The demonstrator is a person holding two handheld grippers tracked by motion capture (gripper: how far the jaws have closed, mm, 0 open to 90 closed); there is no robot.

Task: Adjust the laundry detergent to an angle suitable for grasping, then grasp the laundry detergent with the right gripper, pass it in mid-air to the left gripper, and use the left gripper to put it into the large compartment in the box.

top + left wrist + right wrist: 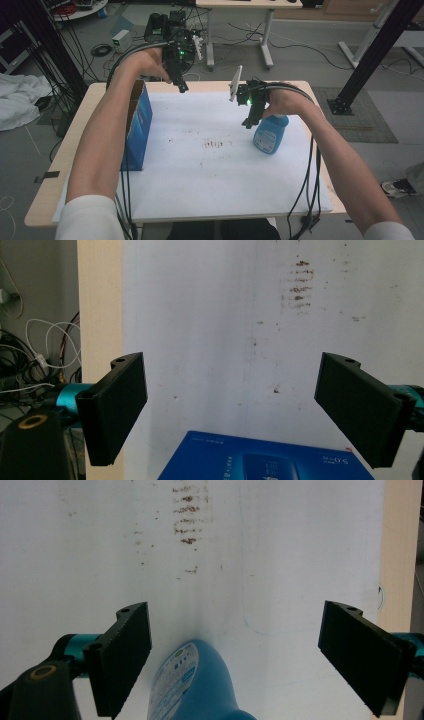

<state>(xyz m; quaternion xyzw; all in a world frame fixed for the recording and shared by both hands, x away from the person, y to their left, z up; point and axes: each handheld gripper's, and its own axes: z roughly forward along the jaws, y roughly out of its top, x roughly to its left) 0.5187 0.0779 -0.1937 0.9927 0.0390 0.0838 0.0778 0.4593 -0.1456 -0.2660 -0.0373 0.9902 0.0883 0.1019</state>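
Far left of the room: a white cloth [17, 100] lies heaped on the grey floor [300, 55], with black cables [75, 65] and a dark frame beside it.
Back of the room: a small white device [121, 40] sits on the floor among loose cables, and a second table [250, 5] stands behind on pale legs.
Surface [70, 150]: light wood, most of its top covered by a white sheet [210, 185].
Sheet: it carries a patch of brown smears [215, 144] near its middle and scattered brown specks around that.
Blue box [138, 125]: stands upright at the sheet's left edge, just beside the person's left forearm.
Left tongs [183, 88]: held high over the far edge of the surface, pointing down; in the left gripper view the jaws stand wide apart with nothing between them, the box top [265, 460] low in the gap.
Right tongs [248, 123]: wide open and empty, hanging just above the blue bottle.
Blue bottle [270, 133]: lies on its side on the right part of the sheet; in the right gripper view its body [195, 685] shows between the open jaws, untouched.
Right of the room: a black slanted post [372, 55] stands on a dark mat [365, 115], and a shoe [400, 186] lies on the floor by the frame's right edge.
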